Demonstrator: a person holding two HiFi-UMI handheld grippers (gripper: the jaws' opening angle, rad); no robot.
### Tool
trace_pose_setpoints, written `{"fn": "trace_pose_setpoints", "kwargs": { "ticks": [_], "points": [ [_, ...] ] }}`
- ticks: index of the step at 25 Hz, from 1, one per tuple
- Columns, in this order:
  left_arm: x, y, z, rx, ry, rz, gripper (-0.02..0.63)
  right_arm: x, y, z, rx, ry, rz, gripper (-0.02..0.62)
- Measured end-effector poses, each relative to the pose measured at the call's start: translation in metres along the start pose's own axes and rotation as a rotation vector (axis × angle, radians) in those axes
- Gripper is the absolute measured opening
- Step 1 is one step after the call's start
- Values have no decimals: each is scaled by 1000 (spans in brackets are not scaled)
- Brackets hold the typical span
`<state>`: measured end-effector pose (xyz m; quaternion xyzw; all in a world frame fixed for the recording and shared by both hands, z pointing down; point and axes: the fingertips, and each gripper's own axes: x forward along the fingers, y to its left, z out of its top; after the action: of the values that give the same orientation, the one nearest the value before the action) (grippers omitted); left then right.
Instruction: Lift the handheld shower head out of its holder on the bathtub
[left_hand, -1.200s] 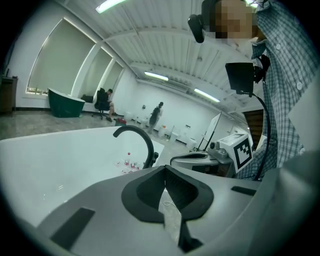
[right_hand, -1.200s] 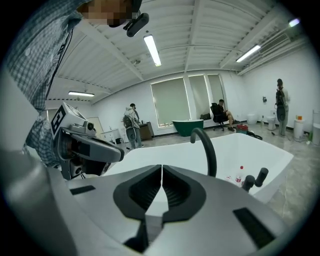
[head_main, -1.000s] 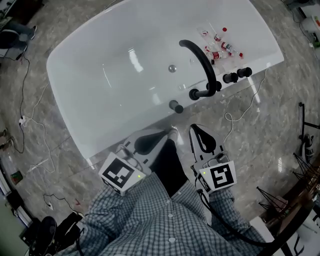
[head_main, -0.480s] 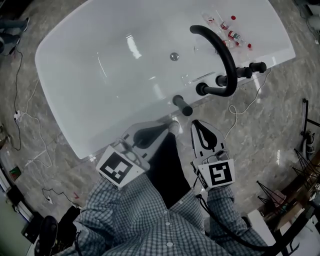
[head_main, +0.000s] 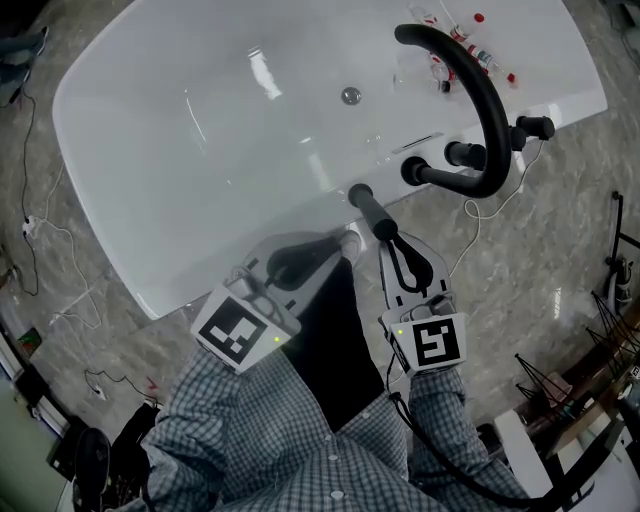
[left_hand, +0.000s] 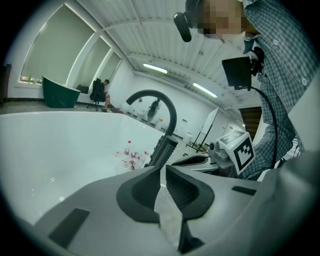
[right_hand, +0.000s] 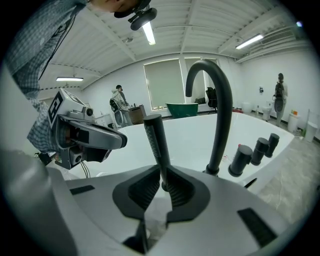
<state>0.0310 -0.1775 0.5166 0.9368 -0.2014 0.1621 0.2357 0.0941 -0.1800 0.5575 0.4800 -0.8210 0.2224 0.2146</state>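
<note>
The handheld shower head (head_main: 369, 211), a black ribbed rod, stands upright in its holder on the near rim of the white bathtub (head_main: 200, 150). My right gripper (head_main: 391, 239) is shut and empty, its tips just short of the rod's base. In the right gripper view the shower head (right_hand: 155, 145) rises right behind the closed tips of that gripper (right_hand: 162, 184). My left gripper (head_main: 346, 243) hovers beside it at the rim, left of the rod, with its jaws together and nothing in them. From the left gripper view the rod (left_hand: 163, 147) stands ahead of that gripper (left_hand: 161, 172).
A black arched faucet spout (head_main: 482, 92) and two black knobs (head_main: 466, 154) stand on the rim right of the shower head. Several small bottles (head_main: 470, 50) lie inside the tub's far end. Cables (head_main: 60, 240) run over the marble floor at the left.
Both grippers have come down and closer to the tub rim. The right gripper's tips have gone from a gap away to right beside the shower head's base. Both stayed shut.
</note>
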Motion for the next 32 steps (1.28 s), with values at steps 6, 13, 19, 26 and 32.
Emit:
{"fn": "trace_pose_setpoints", "kwargs": {
  "ticks": [6, 13, 19, 26, 32],
  "points": [
    [16, 18, -19, 7, 30, 20, 15, 21, -5, -21, -45, 14, 8, 25],
    [37, 38, -35, 101, 89, 26, 69, 43, -11, -41, -51, 44, 27, 101],
    [55, 45, -53, 197, 169, -1, 98, 65, -14, -55, -80, 65, 46, 127],
    [75, 43, -70, 244, 191, -21, 100, 79, -20, -68, -114, 92, 46, 132],
    [91, 44, -73, 243, 187, -30, 100, 86, -21, -66, -233, 70, 69, 132]
  ]
}}
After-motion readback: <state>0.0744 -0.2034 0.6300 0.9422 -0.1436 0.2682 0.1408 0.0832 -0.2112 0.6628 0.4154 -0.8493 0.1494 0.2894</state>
